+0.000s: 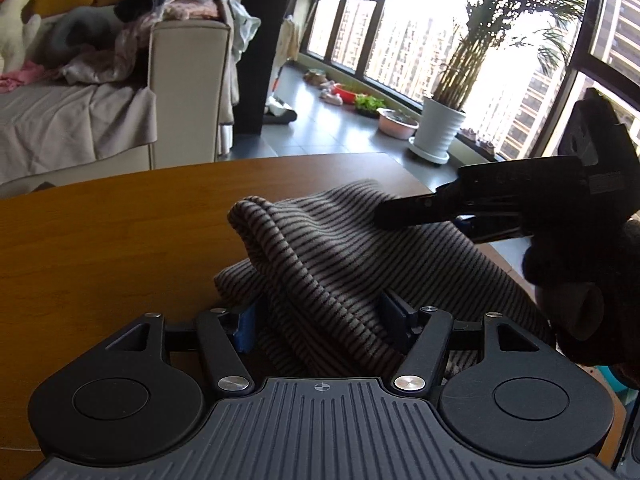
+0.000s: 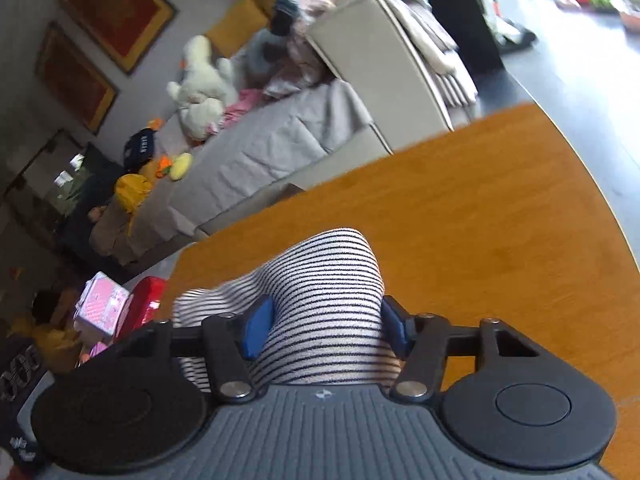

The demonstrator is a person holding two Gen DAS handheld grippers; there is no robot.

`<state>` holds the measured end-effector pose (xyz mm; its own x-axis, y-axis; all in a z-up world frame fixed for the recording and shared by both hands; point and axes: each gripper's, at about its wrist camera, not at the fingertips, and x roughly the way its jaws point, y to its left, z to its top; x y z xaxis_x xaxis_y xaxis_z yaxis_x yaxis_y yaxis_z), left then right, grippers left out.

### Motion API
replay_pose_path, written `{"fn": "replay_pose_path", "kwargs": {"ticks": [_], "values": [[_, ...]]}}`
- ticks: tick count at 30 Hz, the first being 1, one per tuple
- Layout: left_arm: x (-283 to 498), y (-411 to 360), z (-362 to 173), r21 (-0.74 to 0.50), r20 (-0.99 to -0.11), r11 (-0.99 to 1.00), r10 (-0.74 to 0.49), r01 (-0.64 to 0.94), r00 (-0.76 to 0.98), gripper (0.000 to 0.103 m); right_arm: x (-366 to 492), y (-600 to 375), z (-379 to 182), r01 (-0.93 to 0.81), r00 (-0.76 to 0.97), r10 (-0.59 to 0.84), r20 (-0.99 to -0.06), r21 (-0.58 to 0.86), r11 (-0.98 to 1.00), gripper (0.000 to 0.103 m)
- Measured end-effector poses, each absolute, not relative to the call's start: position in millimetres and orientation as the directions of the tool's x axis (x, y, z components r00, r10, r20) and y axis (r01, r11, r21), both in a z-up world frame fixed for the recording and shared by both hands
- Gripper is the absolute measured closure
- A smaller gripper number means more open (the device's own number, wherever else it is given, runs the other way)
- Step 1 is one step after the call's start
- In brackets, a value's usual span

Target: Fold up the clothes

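Observation:
A brown-and-black striped garment [image 1: 320, 248] lies bunched on the wooden table [image 1: 100, 248], its folded edge humped up toward the middle. My left gripper [image 1: 320, 324] is shut on a thick bundle of it, with the cloth filling the gap between the blue pads [image 1: 244, 326]. From the right, my right gripper [image 1: 386, 214], held by a dark-gloved hand [image 1: 580, 280], reaches onto the garment's upper side. In the right wrist view the striped garment [image 2: 324, 280] bulges between the right gripper's [image 2: 325, 330] blue pads [image 2: 256, 330], pinched above the table [image 2: 480, 220].
A beige sofa [image 1: 184, 92] heaped with clothes and soft toys stands beyond the table's far edge. A potted palm [image 1: 438, 128], bowls and shoes sit on the dark floor by the windows. Boxes and toys [image 2: 108, 304] lie on the floor to the left.

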<state>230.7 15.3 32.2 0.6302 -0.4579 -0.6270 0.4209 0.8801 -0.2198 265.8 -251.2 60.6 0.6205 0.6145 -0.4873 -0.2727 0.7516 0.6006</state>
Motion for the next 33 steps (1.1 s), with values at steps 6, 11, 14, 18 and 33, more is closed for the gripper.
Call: {"fn": "replay_pose_path", "kwargs": {"ticks": [6, 11, 14, 18, 33], "values": [[232.8, 25.8, 26.8, -0.244, -0.621, 0.873, -0.476, 0.423, 0.623, 0.024, 252.7, -248.4, 53.3, -0.227, 0.637, 0.438, -0.634, 0.389, 0.893, 0.059], [226.4, 27.5, 31.7, -0.248, -0.613, 0.877, -0.471, 0.411, 0.635, 0.025, 236.8, -246.4, 59.7, -0.222, 0.681, 0.419, -0.600, 0.376, 0.900, 0.054], [219.7, 34.9, 44.4, -0.259, -0.611, 0.883, -0.464, 0.392, 0.641, 0.027, 218.7, -245.1, 66.5, -0.240, 0.704, 0.412, -0.578, 0.352, 0.905, 0.051], [215.9, 45.2, 55.8, -0.305, -0.603, 0.879, -0.476, 0.367, 0.640, 0.026, 171.9, -236.4, 74.3, -0.323, 0.721, 0.437, -0.539, 0.297, 0.899, 0.046], [201.7, 54.3, 53.8, -0.312, -0.602, 0.883, -0.469, 0.350, 0.646, 0.047, 80.6, -138.5, 50.7, -0.506, 0.817, 0.320, -0.480, -0.329, 0.797, 0.038]]}}
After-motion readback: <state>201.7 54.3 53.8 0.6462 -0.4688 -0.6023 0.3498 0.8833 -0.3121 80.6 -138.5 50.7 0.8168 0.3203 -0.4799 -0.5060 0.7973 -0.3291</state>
